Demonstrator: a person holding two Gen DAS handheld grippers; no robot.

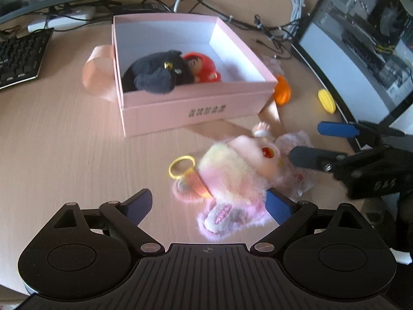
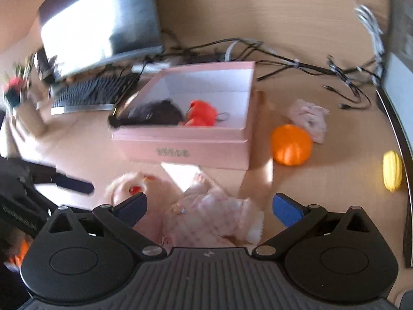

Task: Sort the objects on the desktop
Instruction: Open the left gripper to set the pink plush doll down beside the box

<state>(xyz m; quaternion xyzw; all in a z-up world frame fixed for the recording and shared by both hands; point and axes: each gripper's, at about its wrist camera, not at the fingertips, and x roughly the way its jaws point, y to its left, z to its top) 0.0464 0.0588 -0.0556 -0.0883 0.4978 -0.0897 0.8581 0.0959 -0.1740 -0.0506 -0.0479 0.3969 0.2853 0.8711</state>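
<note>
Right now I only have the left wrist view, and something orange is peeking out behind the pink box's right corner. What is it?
Observer: The right wrist view shows it whole: a round, ribbed orange ball standing on the desk, apart from the pink box.
Operator: Anything behind it?
Observer: A pale pink fluffy bundle lies just beyond it; I cannot tell if they touch.
Operator: And the right tool?
Observer: The right tool is open, its fingers either side of a doll in a checked pink dress.
</note>
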